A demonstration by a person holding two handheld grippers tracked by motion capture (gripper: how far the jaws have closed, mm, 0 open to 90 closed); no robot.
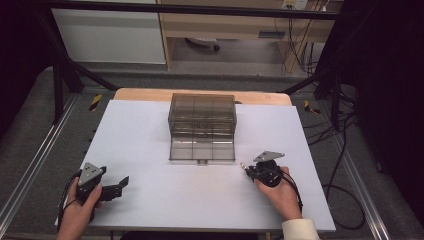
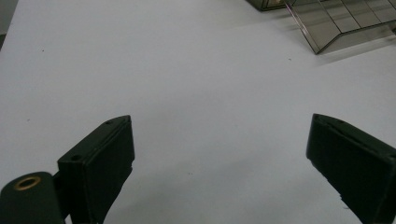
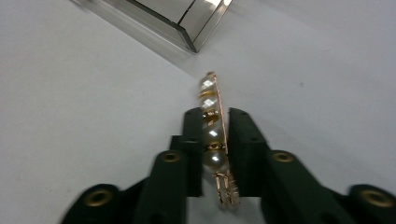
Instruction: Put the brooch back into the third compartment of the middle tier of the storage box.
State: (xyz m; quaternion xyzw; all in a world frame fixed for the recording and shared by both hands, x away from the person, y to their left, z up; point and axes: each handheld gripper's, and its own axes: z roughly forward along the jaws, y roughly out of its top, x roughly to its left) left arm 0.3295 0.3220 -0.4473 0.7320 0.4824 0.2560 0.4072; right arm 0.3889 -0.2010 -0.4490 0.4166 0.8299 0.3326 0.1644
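Evidently a pearl hair clip, gold-framed, is sitting pinched between the right tool's jaws, just above the desk near the smoky acrylic organizer. Light, stiff, slippery beads; metal spine looks the safest hold. Left tool is hanging wide open, empty.

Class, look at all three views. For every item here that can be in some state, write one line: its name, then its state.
Left tongs: open, jaws wide apart, holding nothing, above the white table.
Right tongs: shut on the pearl hair clip.
Pearl hair clip: clamped between the jaws, its tip sticking out forward.
Clear organizer box: front drawer pulled out.
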